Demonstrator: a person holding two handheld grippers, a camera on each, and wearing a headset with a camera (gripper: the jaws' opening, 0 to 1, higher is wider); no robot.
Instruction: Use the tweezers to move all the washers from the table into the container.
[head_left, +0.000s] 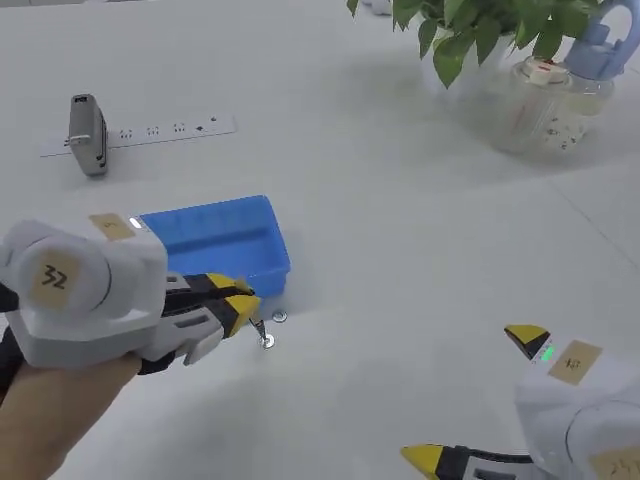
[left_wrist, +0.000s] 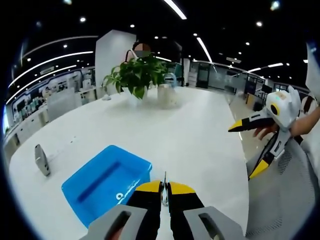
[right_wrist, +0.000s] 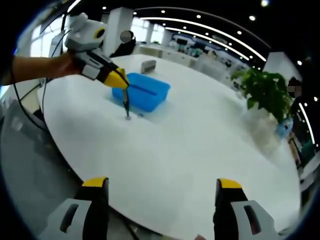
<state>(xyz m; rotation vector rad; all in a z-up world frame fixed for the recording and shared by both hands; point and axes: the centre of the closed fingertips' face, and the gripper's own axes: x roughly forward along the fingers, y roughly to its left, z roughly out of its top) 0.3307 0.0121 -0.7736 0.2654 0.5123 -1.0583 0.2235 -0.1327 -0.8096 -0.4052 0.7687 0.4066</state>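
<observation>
The left claw (head_left: 248, 300) sits at the near left of the white tabletop (head_left: 420, 260), gripped by a hand (head_left: 50, 410). Its yellow jaws are pressed narrow together on the tweezers (head_left: 258, 327), which point down and to the right. In the left gripper view the tweezers (left_wrist: 164, 189) show as a thin blade pinched between the two jaws.

The tweezer tips meet one washer (head_left: 267, 342) on the tabletop, just near of the blue container (head_left: 225, 240). Whether the tips actually pinch that washer cannot be told. A second washer (head_left: 279, 317) lies just beside the tweezers on their right, close to the container's near right corner and apart from the first. In the right gripper view the left claw (right_wrist: 120, 80) reaches in from the upper left, with the tweezers (right_wrist: 125, 104) hanging down to a washer (right_wrist: 128, 118) in front of the container (right_wrist: 145, 92).

The right claw (head_left: 472, 395) is at the near right, well apart from the washers. Its jaws are spread wide and hold nothing, and its own view shows them (right_wrist: 162, 183) far apart over bare tabletop.

On the far left lie a power strip (head_left: 165, 129) and a gray adapter (head_left: 88, 135). At the far right stand a leafy plant (head_left: 470, 30) and a clear jar (head_left: 540, 105).
</observation>
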